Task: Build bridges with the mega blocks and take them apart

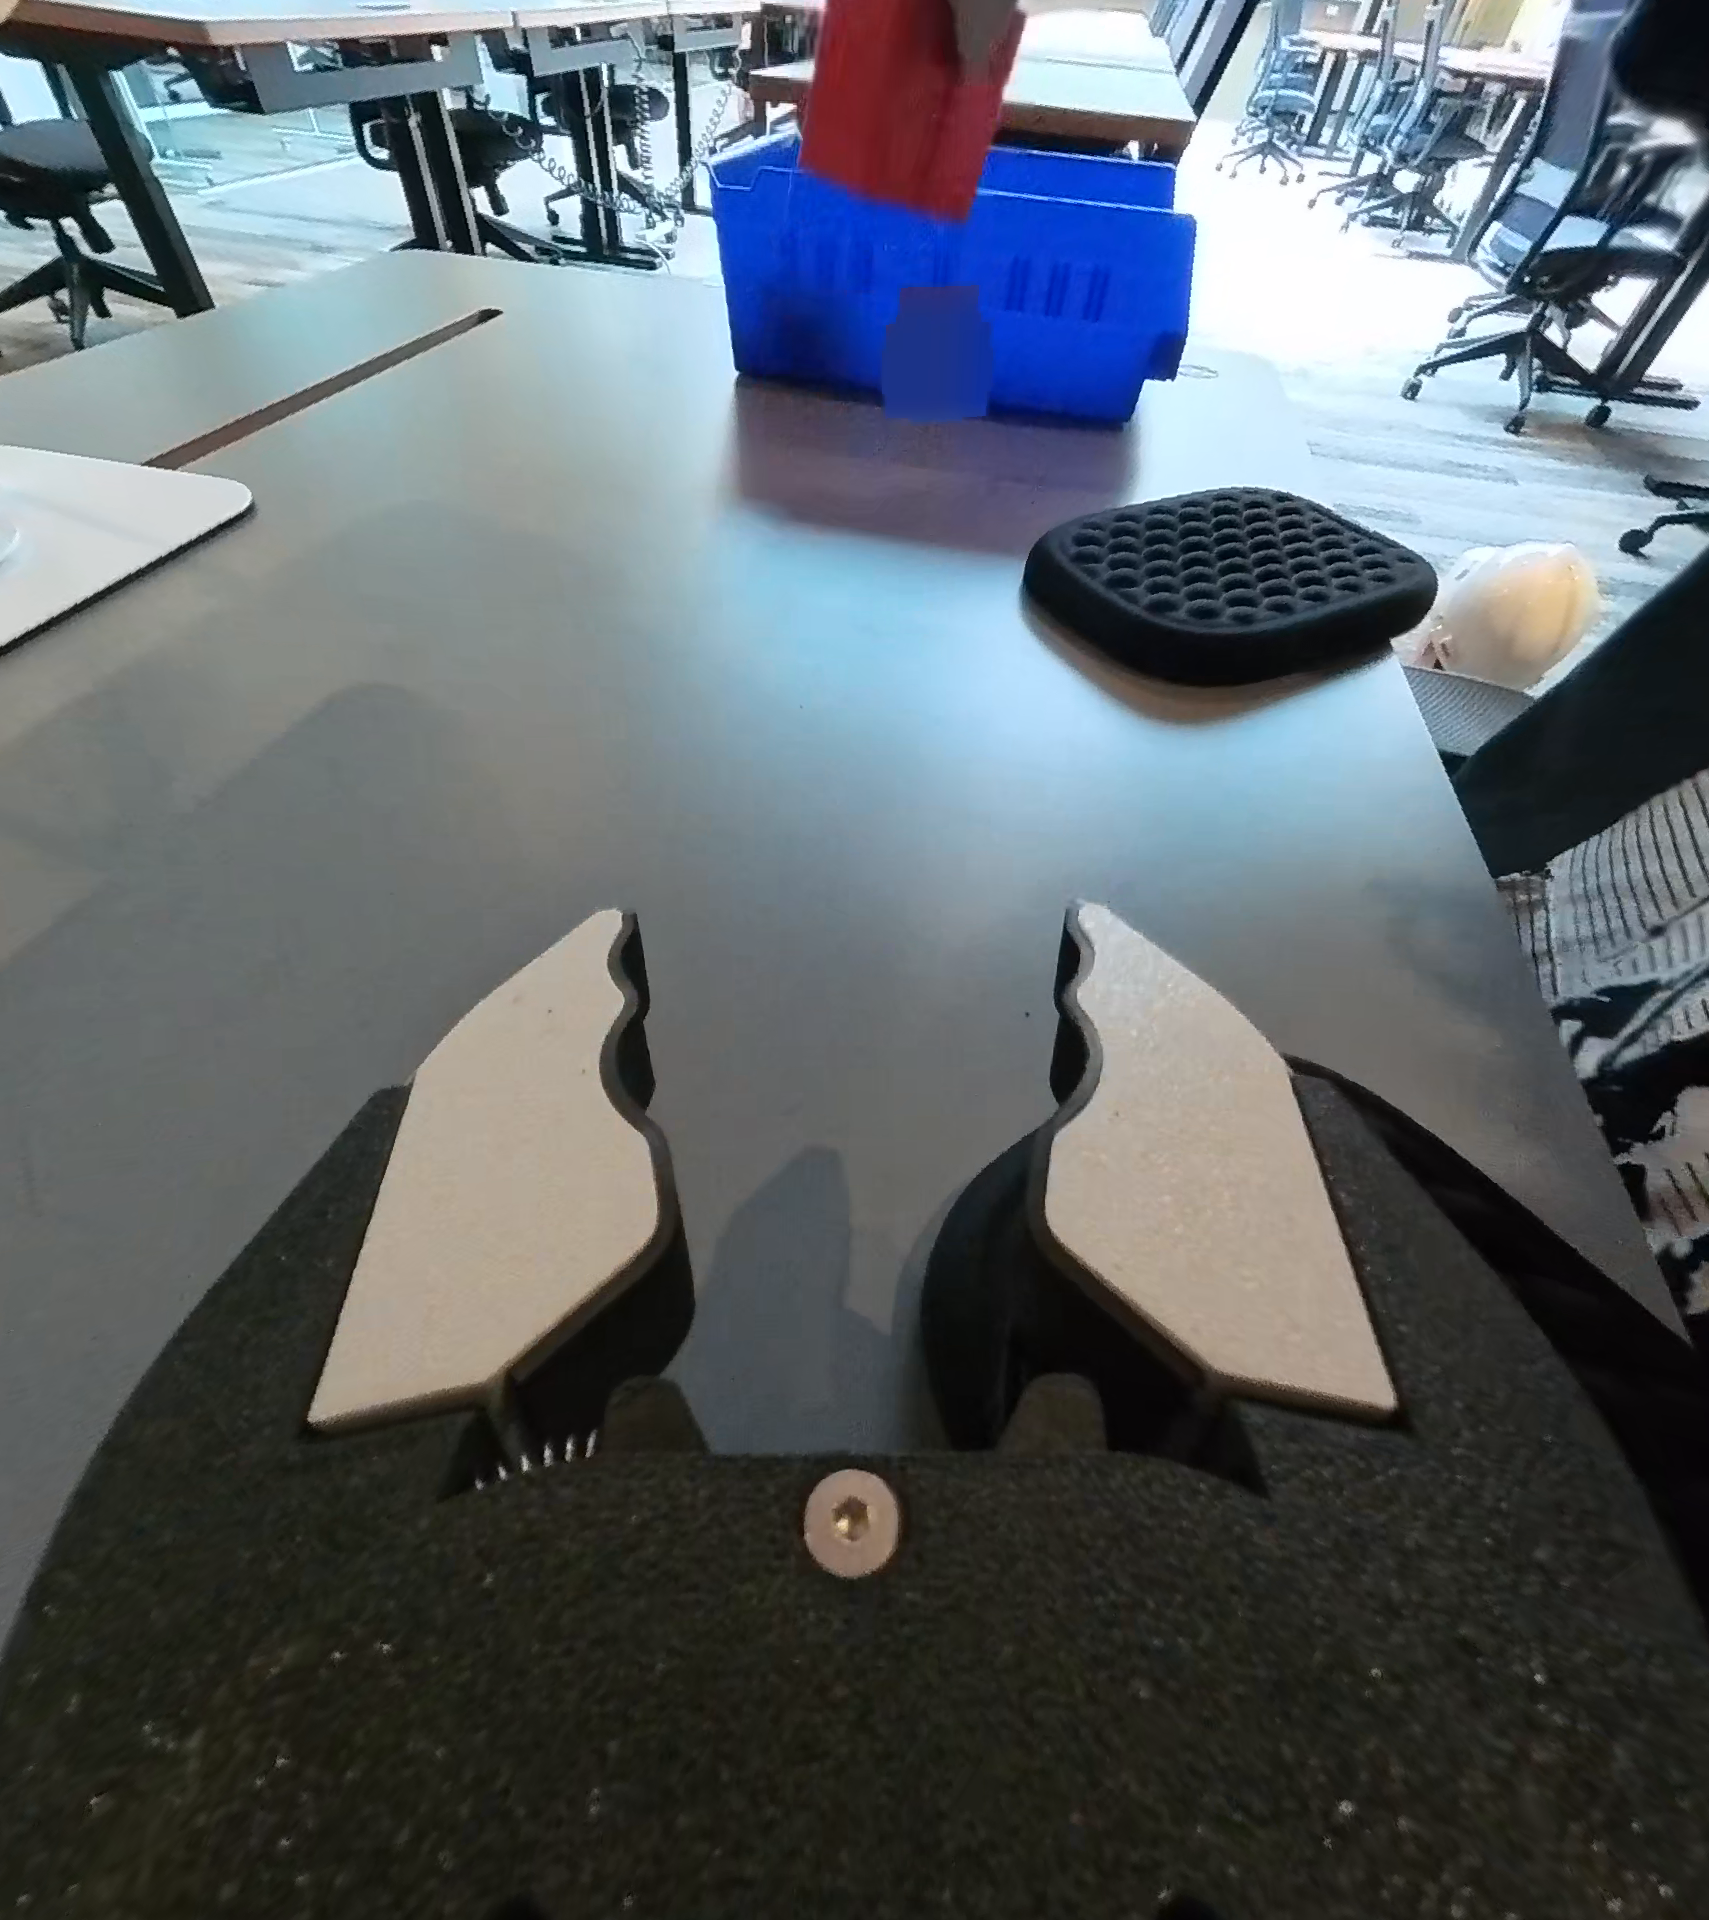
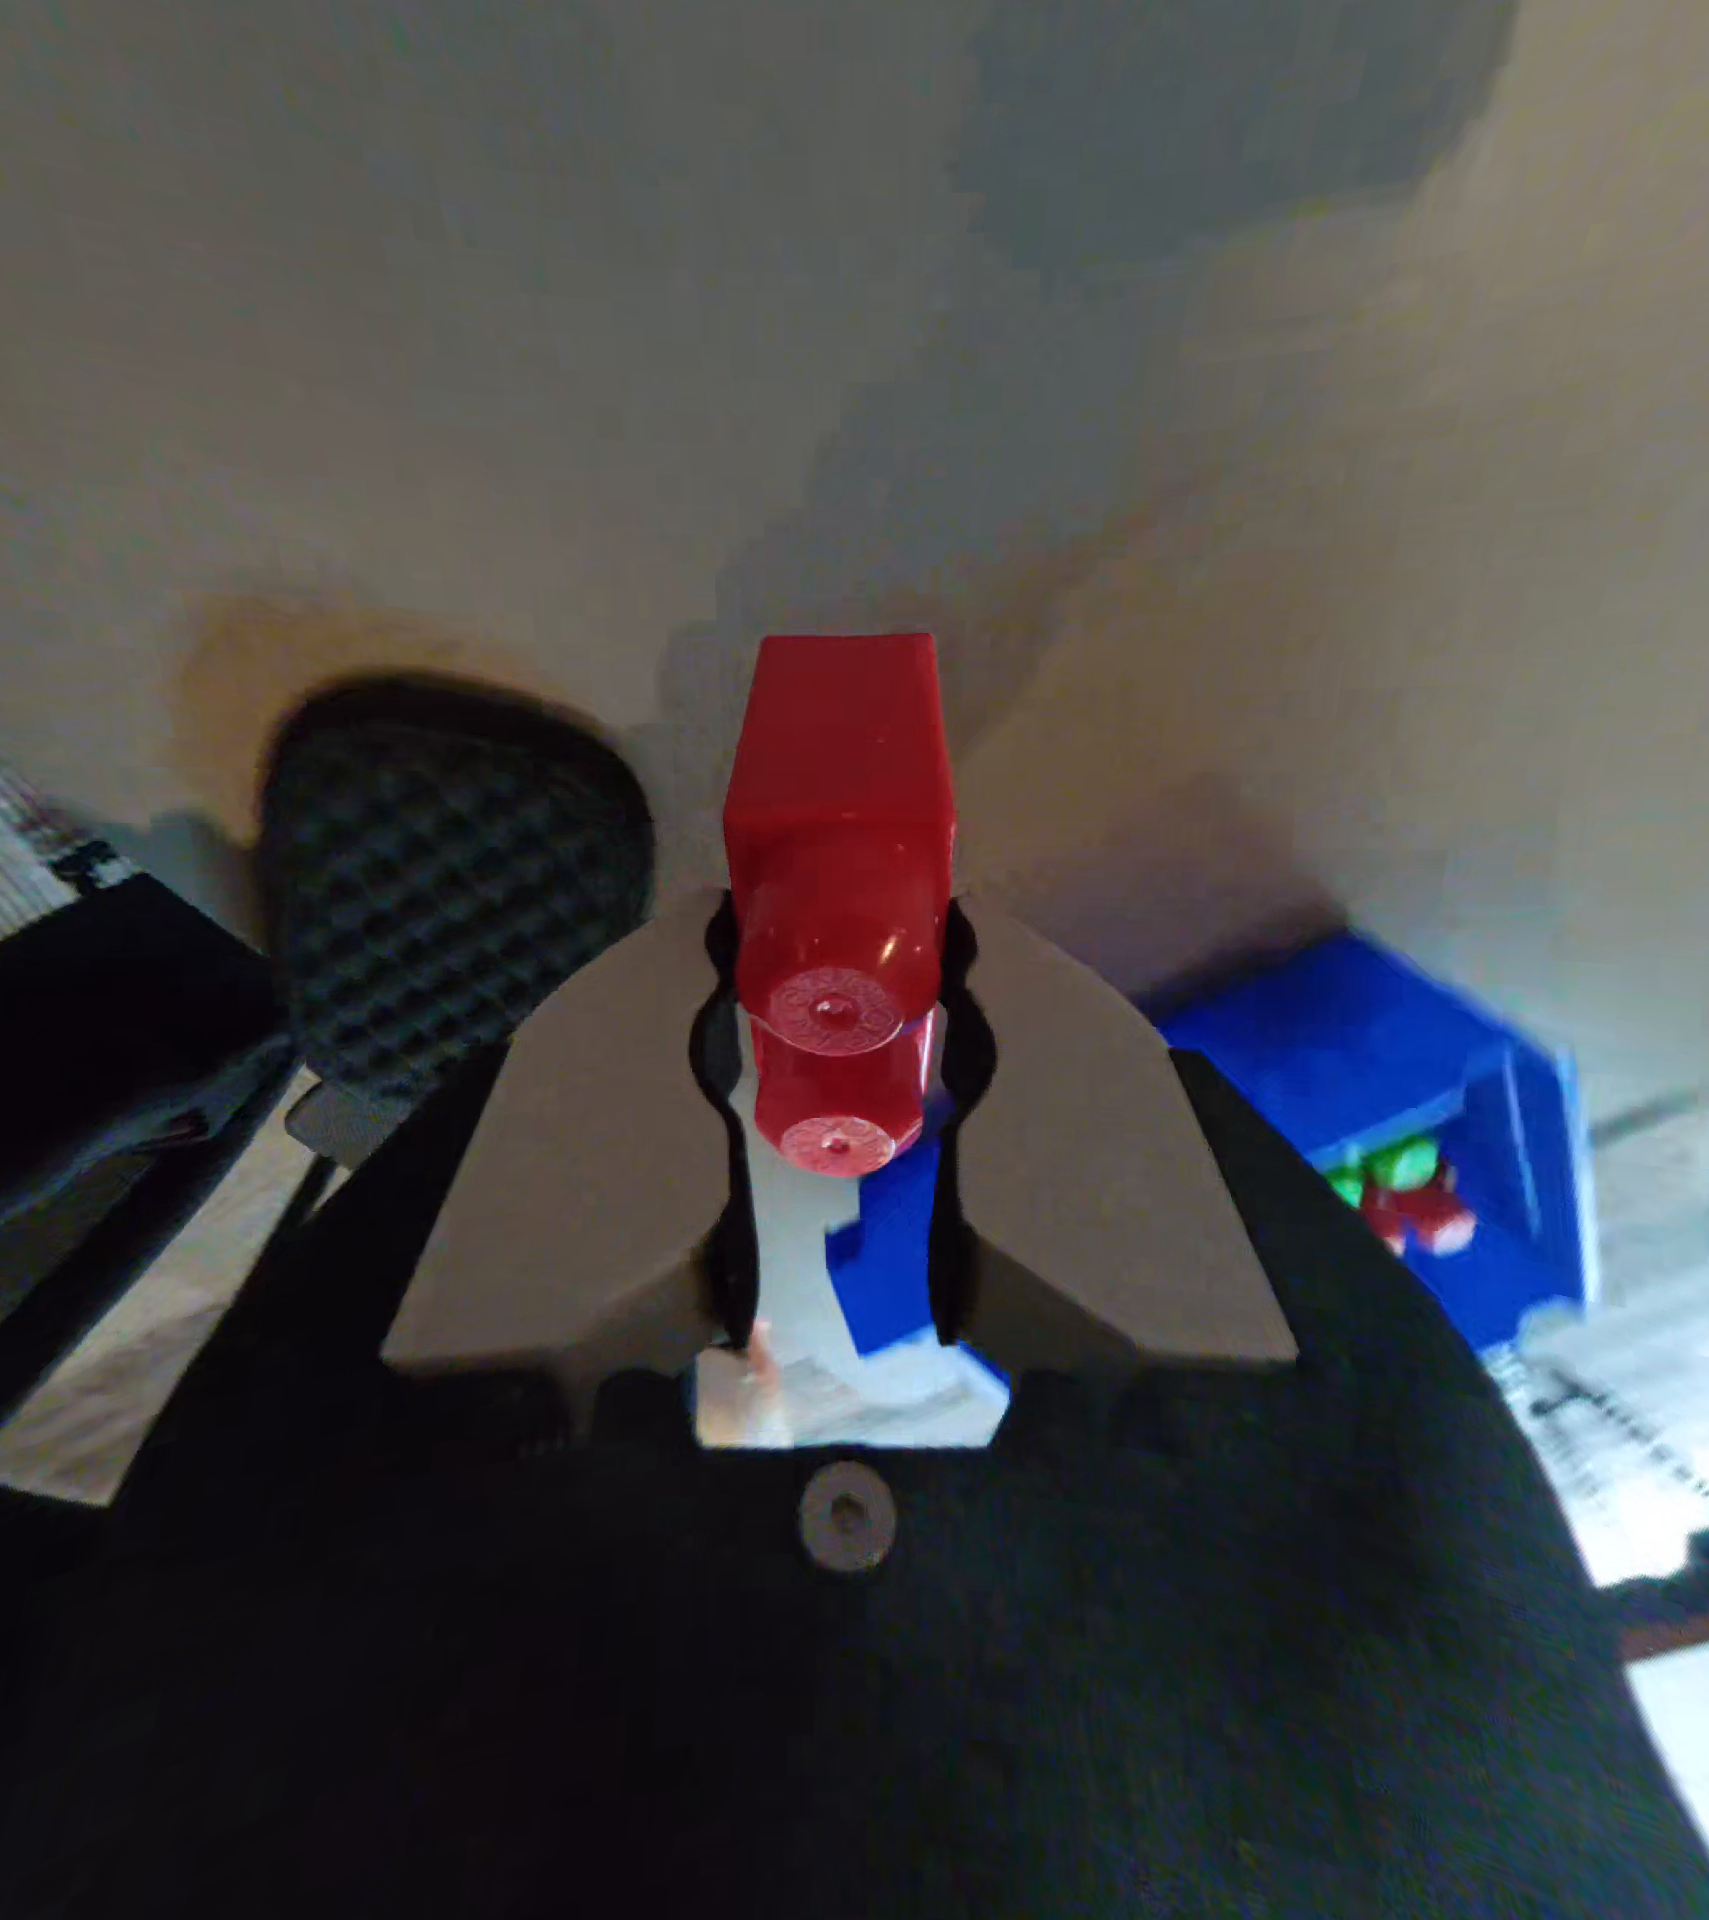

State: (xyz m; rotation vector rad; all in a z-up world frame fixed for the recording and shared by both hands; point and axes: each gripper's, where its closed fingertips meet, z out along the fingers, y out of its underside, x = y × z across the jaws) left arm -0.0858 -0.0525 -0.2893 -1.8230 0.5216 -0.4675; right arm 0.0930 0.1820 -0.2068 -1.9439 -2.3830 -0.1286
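Right tool (image 2: 837, 1029) was clamped on a red mega block (image 2: 839, 790), gripped at its two round studs, its smooth rectangular body projecting beyond the fingertips, held up in the air above the blue bin (image 1: 943, 301). Left tool (image 1: 850, 997) hovered low over the grey tabletop (image 1: 517, 623) with fingers spread apart, nothing between them. Bin: ribbed plastic, standing at the far tabletop edge, holding green and red blocks (image 2: 1401, 1195). Black honeycomb-textured pad (image 1: 1229, 582) lay near the right tabletop edge. White flat stand base (image 1: 50, 561) sat at left.
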